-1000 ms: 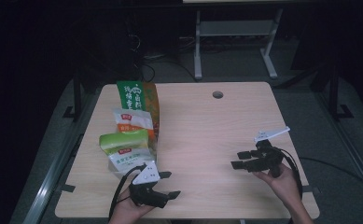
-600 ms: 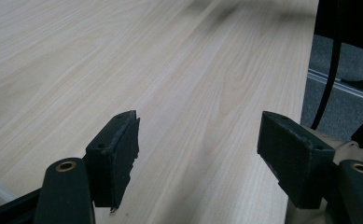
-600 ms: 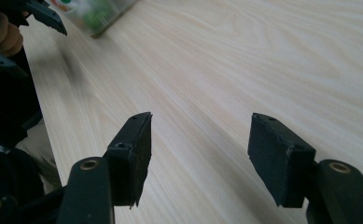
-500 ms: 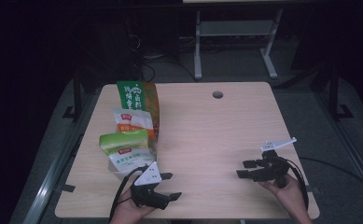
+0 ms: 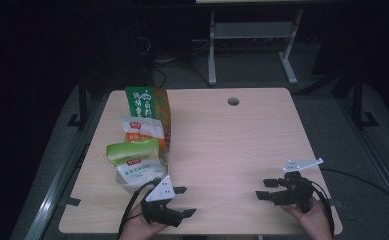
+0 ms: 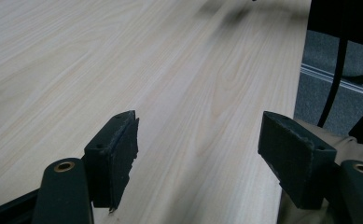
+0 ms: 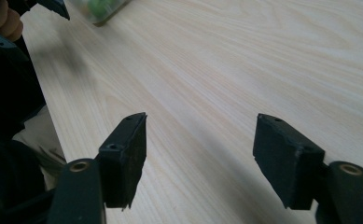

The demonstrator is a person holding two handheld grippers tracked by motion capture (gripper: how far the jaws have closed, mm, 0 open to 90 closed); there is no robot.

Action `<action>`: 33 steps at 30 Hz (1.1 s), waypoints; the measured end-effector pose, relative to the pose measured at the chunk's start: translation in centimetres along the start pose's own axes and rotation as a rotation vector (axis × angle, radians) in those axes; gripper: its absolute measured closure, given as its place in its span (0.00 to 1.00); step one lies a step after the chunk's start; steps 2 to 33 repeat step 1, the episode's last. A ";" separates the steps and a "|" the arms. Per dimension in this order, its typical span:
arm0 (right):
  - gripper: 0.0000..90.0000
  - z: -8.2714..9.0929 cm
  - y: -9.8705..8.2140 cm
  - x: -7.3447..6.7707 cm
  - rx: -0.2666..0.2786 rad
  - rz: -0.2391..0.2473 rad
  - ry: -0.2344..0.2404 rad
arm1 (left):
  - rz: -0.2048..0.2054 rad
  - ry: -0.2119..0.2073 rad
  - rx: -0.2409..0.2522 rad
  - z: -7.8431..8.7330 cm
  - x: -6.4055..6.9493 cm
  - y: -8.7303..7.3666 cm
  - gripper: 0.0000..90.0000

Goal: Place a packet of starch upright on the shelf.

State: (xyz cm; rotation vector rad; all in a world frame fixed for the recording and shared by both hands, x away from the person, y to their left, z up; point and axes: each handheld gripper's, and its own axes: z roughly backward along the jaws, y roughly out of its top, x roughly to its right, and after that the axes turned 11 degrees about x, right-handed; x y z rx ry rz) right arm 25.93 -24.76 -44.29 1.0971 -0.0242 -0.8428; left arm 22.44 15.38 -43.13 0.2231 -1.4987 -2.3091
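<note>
Pale wooden surface [image 5: 242, 145]: green snack bags [image 5: 134, 160] lie just ahead of the left hand-held gripper [image 5: 182, 201], jaws spread, empty; right hand-held gripper [image 5: 263, 189], jaws just widening and empty, sits well apart.

Table [image 5: 232, 145] pale matt wood grain; snack bags [image 5: 137, 160] glossy plastic.

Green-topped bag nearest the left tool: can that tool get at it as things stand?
Probably yes. The left tool is open and holds nothing, the green-topped bag lies just beyond it on the table, and nothing stands between them.
</note>
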 end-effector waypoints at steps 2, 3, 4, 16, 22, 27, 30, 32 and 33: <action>0.37 -0.1 -0.1 -0.2 0.003 0.007 0.001 | 0.002 -0.002 0.004 0.0 0.1 0.0 0.31; 0.37 -0.1 -0.1 -0.2 0.003 0.007 0.001 | 0.002 -0.002 0.004 0.0 0.1 0.0 0.31; 0.37 -0.1 -0.1 -0.2 0.003 0.007 0.001 | 0.002 -0.002 0.004 0.0 0.1 0.0 0.31; 0.37 -0.1 -0.1 -0.2 0.003 0.007 0.001 | 0.002 -0.002 0.004 0.0 0.1 0.0 0.31; 0.37 -0.1 -0.1 -0.2 0.003 0.007 0.001 | 0.002 -0.002 0.004 0.0 0.1 0.0 0.31; 0.37 -0.1 -0.1 -0.2 0.003 0.007 0.001 | 0.002 -0.002 0.004 0.0 0.1 0.0 0.31; 0.37 -0.1 -0.1 -0.2 0.003 0.007 0.001 | 0.002 -0.002 0.004 0.0 0.1 0.0 0.31; 0.37 -0.1 -0.1 -0.2 0.003 0.007 0.001 | 0.002 -0.002 0.004 0.0 0.1 0.0 0.31; 0.37 -0.1 -0.1 -0.2 0.003 0.007 0.001 | 0.002 -0.002 0.004 0.0 0.1 0.0 0.31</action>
